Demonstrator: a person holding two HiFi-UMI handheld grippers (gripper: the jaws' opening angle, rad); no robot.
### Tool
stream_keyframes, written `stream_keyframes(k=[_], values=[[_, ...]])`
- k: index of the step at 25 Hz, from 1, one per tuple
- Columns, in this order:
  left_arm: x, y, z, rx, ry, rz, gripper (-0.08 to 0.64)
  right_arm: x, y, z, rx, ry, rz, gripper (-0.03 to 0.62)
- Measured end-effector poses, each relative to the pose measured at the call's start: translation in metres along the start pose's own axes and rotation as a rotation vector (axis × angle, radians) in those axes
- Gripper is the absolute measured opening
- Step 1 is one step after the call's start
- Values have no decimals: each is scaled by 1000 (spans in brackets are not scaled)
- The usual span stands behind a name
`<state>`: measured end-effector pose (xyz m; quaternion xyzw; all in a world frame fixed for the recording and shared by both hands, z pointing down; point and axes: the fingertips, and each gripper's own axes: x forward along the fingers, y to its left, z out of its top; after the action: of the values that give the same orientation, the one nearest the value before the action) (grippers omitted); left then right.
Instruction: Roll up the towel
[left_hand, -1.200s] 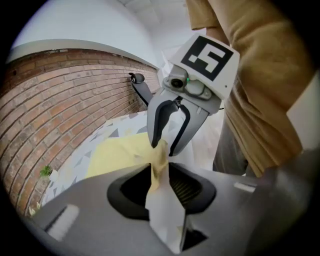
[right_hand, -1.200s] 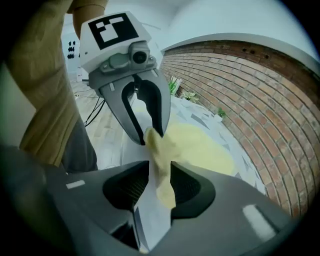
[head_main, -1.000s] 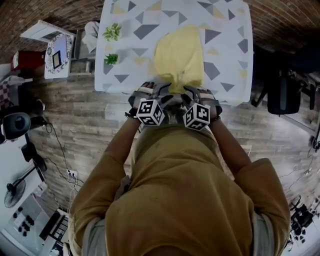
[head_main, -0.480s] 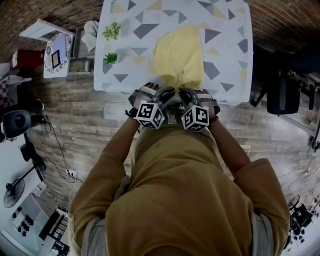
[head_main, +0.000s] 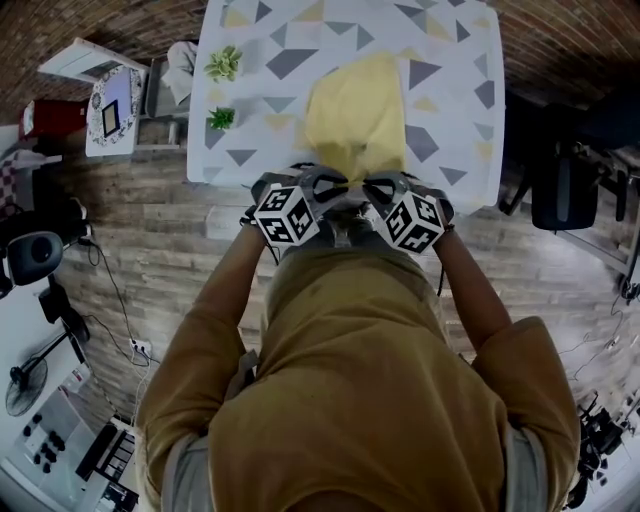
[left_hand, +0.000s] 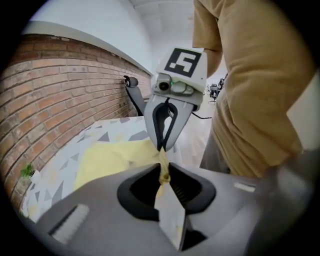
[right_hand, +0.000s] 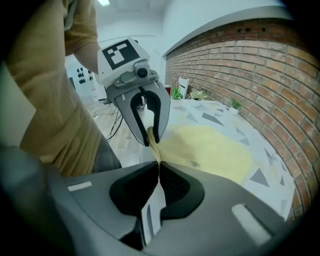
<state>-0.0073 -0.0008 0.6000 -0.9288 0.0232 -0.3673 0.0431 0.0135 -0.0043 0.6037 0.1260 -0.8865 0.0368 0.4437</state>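
- At the near edge of the counter, the left gripper and the right gripper sit close side by side. Both are tilted down toward the cloth.
- The left gripper's jaws have just been closing and are now clamped on the near edge of the yellow towel. A thin twist of yellow cloth shows between their tips.
- The right gripper's jaws are pressed together on the same near edge, just to the right of the left grip, with a fold of towel pinched between them.
- The towel lies around the middle of the counter. Its far part is spread flat, while its near end narrows into a bunch drawn up off the surface between the two grippers.
- The counter has a pale cover printed with grey and yellow triangles.
- Two small green plants stand along the counter's left side, one farther and one nearer, both well apart from the towel.
- A brick wall stands behind the counter, and a wooden floor lies around it.
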Motion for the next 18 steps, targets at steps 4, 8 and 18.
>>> stream_keyframes(k=[4, 8, 18], values=[[5, 2, -13, 68, 72, -13, 118, -1, -6, 6, 9, -6, 18, 15], [10, 5, -23, 73, 91, 45, 196, -1, -12, 7, 104, -48, 19, 12], [-6, 12, 6, -63, -84, 168, 104, -18, -26, 14, 256, -116, 57, 12]])
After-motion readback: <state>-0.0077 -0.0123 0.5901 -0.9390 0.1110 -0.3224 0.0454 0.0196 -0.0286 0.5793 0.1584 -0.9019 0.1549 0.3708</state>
